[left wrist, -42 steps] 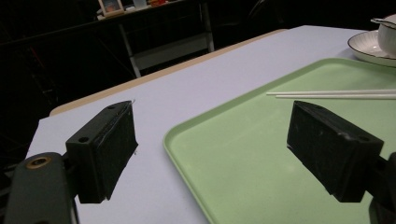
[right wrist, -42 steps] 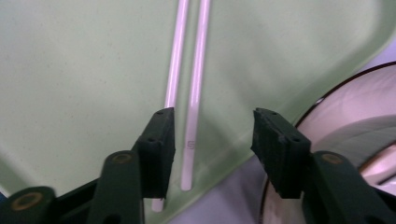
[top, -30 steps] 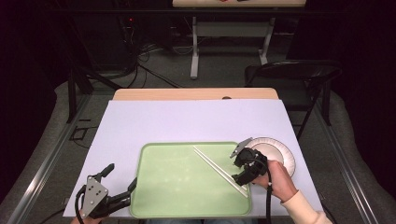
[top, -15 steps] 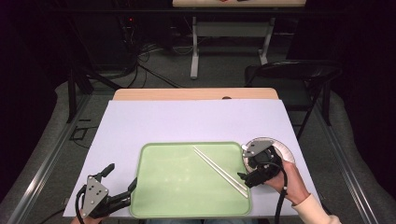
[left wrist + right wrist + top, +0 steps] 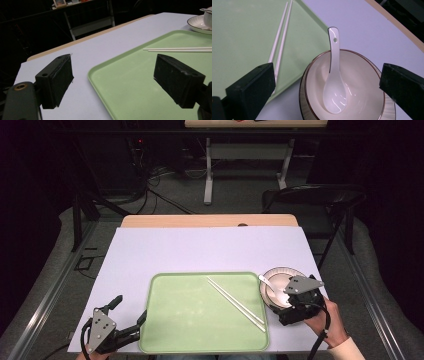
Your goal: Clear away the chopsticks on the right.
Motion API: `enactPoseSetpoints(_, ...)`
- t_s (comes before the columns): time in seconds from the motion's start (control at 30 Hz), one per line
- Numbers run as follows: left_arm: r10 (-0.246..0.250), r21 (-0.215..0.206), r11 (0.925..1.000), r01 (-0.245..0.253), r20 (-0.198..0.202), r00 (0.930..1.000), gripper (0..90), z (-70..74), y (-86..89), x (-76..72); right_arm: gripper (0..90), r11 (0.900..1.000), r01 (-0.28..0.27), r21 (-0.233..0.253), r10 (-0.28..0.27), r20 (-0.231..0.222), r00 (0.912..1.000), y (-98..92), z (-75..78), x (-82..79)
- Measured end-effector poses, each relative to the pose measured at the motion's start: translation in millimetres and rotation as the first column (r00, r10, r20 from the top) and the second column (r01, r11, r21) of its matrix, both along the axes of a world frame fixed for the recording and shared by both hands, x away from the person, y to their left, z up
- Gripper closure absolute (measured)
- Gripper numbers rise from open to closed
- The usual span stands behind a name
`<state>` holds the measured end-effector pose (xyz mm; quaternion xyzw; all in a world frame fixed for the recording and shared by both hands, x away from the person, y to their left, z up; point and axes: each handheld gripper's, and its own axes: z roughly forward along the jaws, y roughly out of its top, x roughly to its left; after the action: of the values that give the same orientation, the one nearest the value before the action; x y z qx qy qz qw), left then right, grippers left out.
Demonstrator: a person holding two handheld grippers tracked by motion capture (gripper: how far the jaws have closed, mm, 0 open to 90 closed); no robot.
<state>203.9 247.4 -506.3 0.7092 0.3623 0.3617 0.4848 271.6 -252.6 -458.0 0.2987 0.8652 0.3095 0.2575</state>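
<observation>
Both tongs gape: right tongs (image 5: 327,87) straddle the bowl (image 5: 362,82) beside the tray's (image 5: 242,37) edge.

Free room: upper half of worktop (image 5: 200,247), left part of tray (image 5: 180,315).
Obstacles: chopsticks (image 5: 235,302) centre-right; bowl (image 5: 272,285) with spoon (image 5: 265,281) at right.

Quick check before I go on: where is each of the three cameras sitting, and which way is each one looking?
High view: above the person's side, looking forward and down on the table; both hands and grippers enter at the bottom.
Left gripper view: on the left gripper, looking over the tray corner between open jaws.
Right gripper view: on the right gripper, looking down into the bowl with its spoon.
All three share the chopsticks.
</observation>
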Motion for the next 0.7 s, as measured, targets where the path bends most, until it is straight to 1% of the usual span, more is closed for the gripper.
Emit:
enactPoseSetpoints(0.03, 0.000, 0.000, 1.0000, 0.000, 0.000, 1.0000, 15.5, 0.0, 0.0, 0.0, 0.0, 1.000, 0.004, 0.004, -0.004, 0.001, 1.0000, -2.7, -1.1, -1.2)
enactPoseSetpoints(0.1, 0.000, 0.001, 1.0000, 0.000, 0.000, 1.0000, 15.5, 0.0, 0.1, 0.1, 0.0, 1.000, 0.016, 0.014, -0.017, 0.028, 0.9995, -8.3, -3.7, -5.8)
enactPoseSetpoints(0.17, 0.001, 0.000, 1.0000, -0.001, -0.001, 1.0000, 15.5, 0.0, 0.2, 0.2, 0.0, 0.999, 0.023, 0.023, -0.023, 0.032, 0.9992, -14.2, -7.1, -9.6)
enactPoseSetpoints(0.2, 0.001, 0.000, 1.0000, -0.001, -0.002, 1.0000, 15.5, 0.0, 0.1, 0.3, 0.0, 0.999, 0.032, 0.033, -0.034, 0.050, 0.9982, -18.1, -10.0, -12.9)
enactPoseSetpoints(0.23, 0.000, 0.000, 1.0000, 0.000, -0.002, 1.0000, 15.5, 0.0, 0.1, 0.3, 0.0, 0.999, 0.031, 0.041, -0.032, 0.048, 0.9983, -20.7, -11.7, -14.5)
enactPoseSetpoints(0.3, 0.001, 0.001, 1.0000, -0.001, -0.002, 1.0000, 15.5, 0.0, 0.1, 0.4, 0.0, 0.998, 0.041, 0.049, -0.044, 0.066, 0.9969, -26.4, -17.0, -19.3)
enactPoseSetpoints(0.33, 0.001, 0.001, 1.0000, -0.001, -0.003, 1.0000, 15.5, 0.0, 0.0, 0.4, 0.0, 0.997, 0.043, 0.057, -0.046, 0.062, 0.9970, -29.1, -19.3, -21.7)
enactPoseSetpoints(0.37, 0.001, 0.001, 1.0000, -0.001, -0.003, 1.0000, 15.5, 0.0, 0.0, 0.4, 0.0, 0.997, 0.049, 0.061, -0.053, 0.075, 0.9958, -31.9, -21.4, -24.5)
enactPoseSetpoints(0.43, 0.000, -0.002, 1.0000, 0.000, -0.003, 1.0000, 15.5, 0.0, 0.1, 0.6, 0.0, 0.996, 0.052, 0.076, -0.057, 0.076, 0.9954, -37.7, -25.1, -28.9)
enactPoseSetpoints(0.47, 0.000, -0.002, 1.0000, 0.000, -0.003, 1.0000, 15.5, 0.0, 0.1, 0.6, 0.0, 0.994, 0.061, 0.087, -0.068, 0.088, 0.9938, -41.3, -27.2, -32.3)
enactPoseSetpoints(0.5, 0.000, -0.002, 1.0000, 0.000, -0.003, 1.0000, 15.5, 0.0, 0.1, 0.7, 0.0, 0.994, 0.064, 0.092, -0.072, 0.086, 0.9937, -43.2, -28.2, -34.1)
enactPoseSetpoints(0.53, 0.000, -0.002, 1.0000, 0.000, -0.003, 1.0000, 15.5, 0.0, 0.1, 0.7, 0.0, 0.992, 0.073, 0.099, -0.083, 0.096, 0.9920, -46.7, -29.7, -37.1)
enactPoseSetpoints(0.57, 0.000, -0.002, 1.0000, 0.000, -0.003, 1.0000, 15.5, 0.0, 0.1, 0.7, 0.0, 0.991, 0.082, 0.108, -0.093, 0.098, 0.9908, -48.6, -30.5, -39.1)
enactPoseSetpoints(0.6, -0.001, -0.002, 1.0000, 0.001, -0.003, 1.0000, 15.5, 0.1, 0.1, 0.6, 0.0, 0.989, 0.083, 0.120, -0.094, 0.090, 0.9915, -51.4, -31.6, -41.1)
enactPoseSetpoints(0.67, 0.000, -0.003, 1.0000, 0.000, -0.002, 1.0000, 15.5, 0.1, 0.2, 0.6, 0.0, 0.987, 0.098, 0.127, -0.111, 0.101, 0.9886, -55.2, -33.9, -45.6)
enactPoseSetpoints(0.7, 0.000, -0.003, 1.0000, 0.000, -0.002, 1.0000, 15.5, 0.1, 0.2, 0.6, 0.0, 0.987, 0.098, 0.127, -0.111, 0.101, 0.9886, -55.2, -33.9, -45.6)
